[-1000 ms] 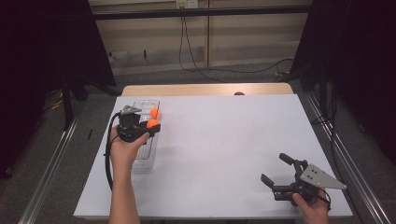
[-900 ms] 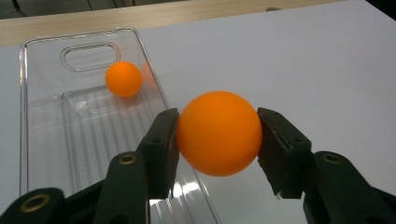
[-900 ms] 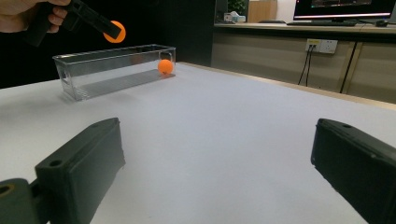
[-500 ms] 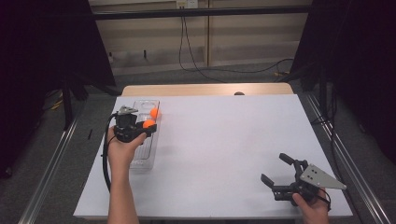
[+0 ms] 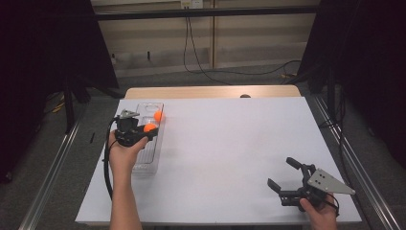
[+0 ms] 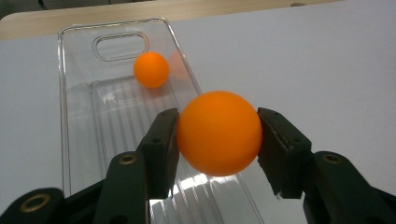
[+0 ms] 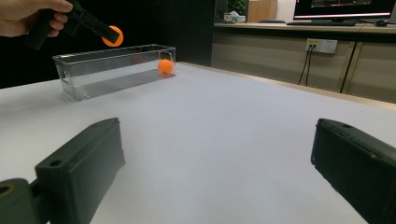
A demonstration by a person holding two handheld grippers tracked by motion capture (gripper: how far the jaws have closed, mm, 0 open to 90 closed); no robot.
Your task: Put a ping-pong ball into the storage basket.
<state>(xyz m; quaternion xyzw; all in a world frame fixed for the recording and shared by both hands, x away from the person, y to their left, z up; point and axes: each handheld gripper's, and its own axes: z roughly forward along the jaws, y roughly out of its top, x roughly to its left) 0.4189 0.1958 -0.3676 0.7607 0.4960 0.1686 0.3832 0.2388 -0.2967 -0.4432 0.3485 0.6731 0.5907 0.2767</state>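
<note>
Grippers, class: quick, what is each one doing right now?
Left gripper: shut on a ball, above the tray.
Right gripper: open, holding nothing.

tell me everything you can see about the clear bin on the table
The clear bin is a long, narrow, transparent plastic box with an open top, a ribbed floor and a slot handle cut in its far end wall. It sits flat on the white table near its left edge. One orange ball rests inside at the far end. The left gripper holds a second orange ball above it, not touching.
</note>
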